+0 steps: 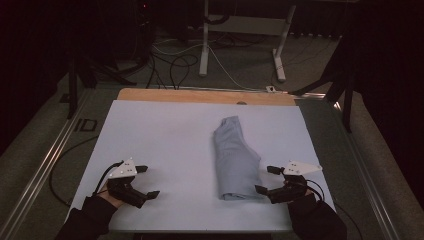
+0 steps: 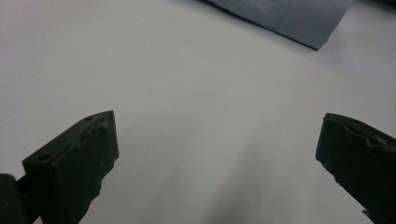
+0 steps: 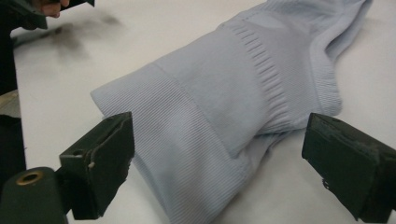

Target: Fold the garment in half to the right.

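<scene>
High view: folded pale-blue garment (image 1: 236,160) lying lengthwise right of the counter's (image 1: 150,130) middle, its hem end close to the near edge. Left tool (image 1: 148,181) resting near the near left corner, well apart from the cloth, jaws spread, nothing between them. Right tool (image 1: 266,179) just beside the garment's near right side, jaws wide apart, not pressing the fabric.

Left gripper view: bare counter between open jaws; a corner of the garment (image 2: 289,16) far off at the top.

Right gripper view: ribbed hem and cuff of the garment (image 3: 224,107) just ahead of the open jaws, untouched.

Judging by the lie: folded into a narrow strip, apparently released; perhaps another fold across still left. No brand, label or readable writing.
</scene>
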`<state>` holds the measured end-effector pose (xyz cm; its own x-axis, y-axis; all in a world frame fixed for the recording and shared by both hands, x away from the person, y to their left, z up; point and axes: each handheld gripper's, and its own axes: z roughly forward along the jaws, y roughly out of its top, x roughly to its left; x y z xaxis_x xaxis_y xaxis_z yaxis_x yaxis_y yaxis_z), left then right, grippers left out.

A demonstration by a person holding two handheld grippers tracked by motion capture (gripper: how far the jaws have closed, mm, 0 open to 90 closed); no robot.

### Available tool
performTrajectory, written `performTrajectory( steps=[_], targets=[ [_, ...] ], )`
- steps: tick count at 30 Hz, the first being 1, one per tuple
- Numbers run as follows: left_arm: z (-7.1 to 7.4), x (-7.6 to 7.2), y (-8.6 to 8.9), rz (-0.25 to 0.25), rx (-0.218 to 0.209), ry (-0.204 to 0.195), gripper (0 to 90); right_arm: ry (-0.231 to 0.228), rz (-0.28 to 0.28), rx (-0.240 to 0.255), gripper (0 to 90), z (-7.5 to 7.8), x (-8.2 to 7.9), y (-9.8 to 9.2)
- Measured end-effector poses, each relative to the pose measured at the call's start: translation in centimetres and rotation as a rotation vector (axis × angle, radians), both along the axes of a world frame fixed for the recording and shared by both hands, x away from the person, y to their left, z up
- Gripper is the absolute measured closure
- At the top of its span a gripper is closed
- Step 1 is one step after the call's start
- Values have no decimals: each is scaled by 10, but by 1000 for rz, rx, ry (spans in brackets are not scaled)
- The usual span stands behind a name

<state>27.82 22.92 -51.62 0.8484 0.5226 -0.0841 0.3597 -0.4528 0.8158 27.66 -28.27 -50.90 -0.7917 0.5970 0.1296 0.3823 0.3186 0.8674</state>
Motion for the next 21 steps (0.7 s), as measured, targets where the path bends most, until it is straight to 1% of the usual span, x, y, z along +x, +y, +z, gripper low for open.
performTrajectory(
  steps=[3, 5, 7, 14, 16, 21],
  targets=[
    [0, 0, 1, 0, -4, 0, 8, -4, -29, -12, 87, -3, 0, -4],
    [0, 0, 0, -4, -2, -2, 8, 4, -48, -16, 87, -5, 0, -6],
    [0, -1, 0, -5, 1, -5, 8, -4, -65, -30, 86, -6, -1, -8],
    [1, -2, 1, 3, -1, -10, 8, -13, -87, -64, 86, -11, -4, -11],
    [1, -2, 2, 3, -3, -11, 8, -10, -83, -60, 86, -12, -5, -12],
    [1, -2, 2, 8, -9, -13, 8, -12, -98, -50, 86, -11, -9, -14]
  ],
)
